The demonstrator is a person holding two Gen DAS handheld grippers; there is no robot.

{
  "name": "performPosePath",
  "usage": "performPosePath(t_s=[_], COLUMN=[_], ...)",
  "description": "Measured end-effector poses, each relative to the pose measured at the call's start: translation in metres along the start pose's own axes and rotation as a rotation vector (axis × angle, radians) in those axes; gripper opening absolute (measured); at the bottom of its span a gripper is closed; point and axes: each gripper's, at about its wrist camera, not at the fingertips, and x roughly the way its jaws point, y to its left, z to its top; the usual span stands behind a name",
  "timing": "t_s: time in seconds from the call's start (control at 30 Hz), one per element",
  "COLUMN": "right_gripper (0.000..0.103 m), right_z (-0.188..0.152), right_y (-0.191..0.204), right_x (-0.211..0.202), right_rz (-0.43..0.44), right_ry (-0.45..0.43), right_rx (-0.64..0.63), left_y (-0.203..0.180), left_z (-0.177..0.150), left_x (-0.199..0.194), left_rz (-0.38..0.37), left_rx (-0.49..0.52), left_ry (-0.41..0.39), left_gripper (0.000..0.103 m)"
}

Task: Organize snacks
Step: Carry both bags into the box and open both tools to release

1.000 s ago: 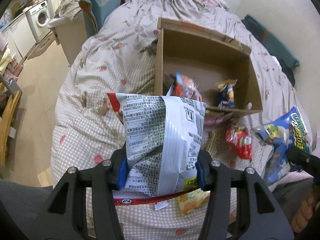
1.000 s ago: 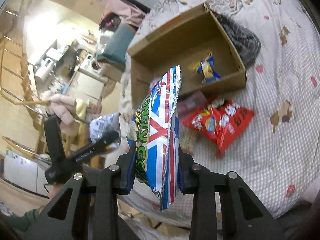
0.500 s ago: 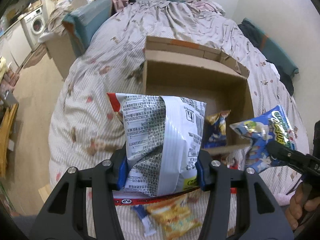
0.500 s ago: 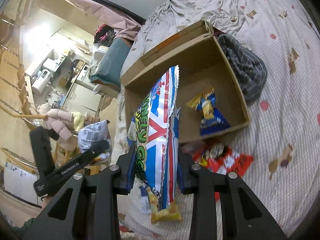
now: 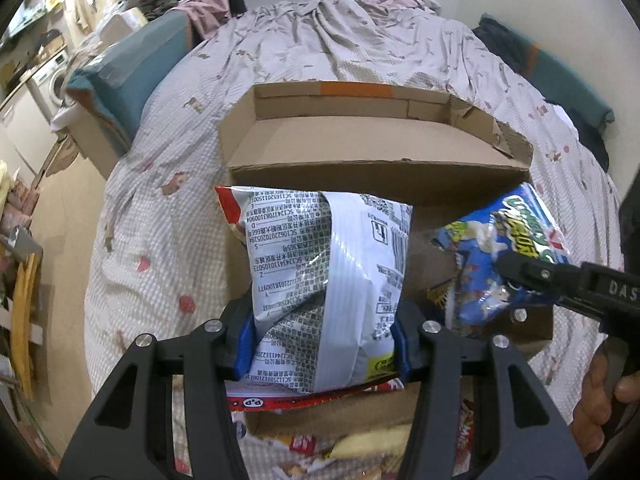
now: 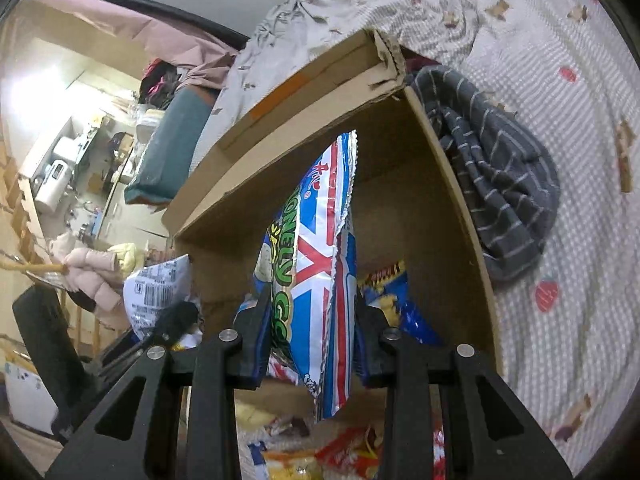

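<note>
My left gripper (image 5: 322, 344) is shut on a white and red snack bag (image 5: 324, 280) with printed text, held over the open cardboard box (image 5: 360, 148) on the bed. My right gripper (image 6: 310, 344) is shut on a blue snack bag (image 6: 320, 272) with a red cross and green letters, held upright over the same box (image 6: 420, 200). The blue bag (image 5: 500, 264) and right gripper show at the right of the left wrist view. A small blue and yellow packet (image 6: 394, 300) lies inside the box.
Several loose snack packets (image 6: 320, 456) lie on the checked bedspread (image 5: 160, 240) in front of the box. A dark striped cloth (image 6: 500, 184) lies against the box's right side. A teal cushion (image 5: 132, 76) and the room floor are to the left.
Both grippers have moved forward with their bags, from in front of the box to over its opening. The box now fills much more of both views.
</note>
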Motion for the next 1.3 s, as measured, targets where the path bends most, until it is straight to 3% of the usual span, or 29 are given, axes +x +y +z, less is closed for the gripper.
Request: performPosePath(t_s=[0.4,0.5,1.07,1.13,1.2,1.27,1.3], right_gripper=[0.035,0.037,0.042,0.056,0.07,0.082,0.087], right_z=[0.004,0.005,0.008,0.008,0.008,0.008,0.008], right_y=[0.002,0.004,0.017,0.018,0.018,0.019,0.02], right_x=[0.026,0.028,0.026,0.025,0.021,0.017,0.013], right_rz=[-0.051,-0.069,-0.097,-0.102,-0.077,-0.082,-0.092], right_ry=[0.014,0.007,0.004,0.007,0.004,-0.001,-0.007], right_rx=[-0.027,-0.038,-0.101,-0.105,-0.093,-0.097,-0.101], left_y=[-0.001,-0.005,-0.002,-0.001,0.0,0.002,0.003], left_z=[0.0,0.001,0.005,0.006,0.007,0.007,0.007], left_x=[0.026,0.026,0.024,0.021,0.018,0.015,0.013], left_rz=[0.004,-0.022,0.014,0.018,0.001,-0.027,-0.04], left_rx=[0.011,0.028,0.025,0.03,0.023,0.004,-0.006], left_ry=[0.007,-0.02,-0.044,-0.049,-0.054,-0.062,-0.064], left_gripper=[0.049,0.05,0.05,0.052,0.067,0.089,0.091])
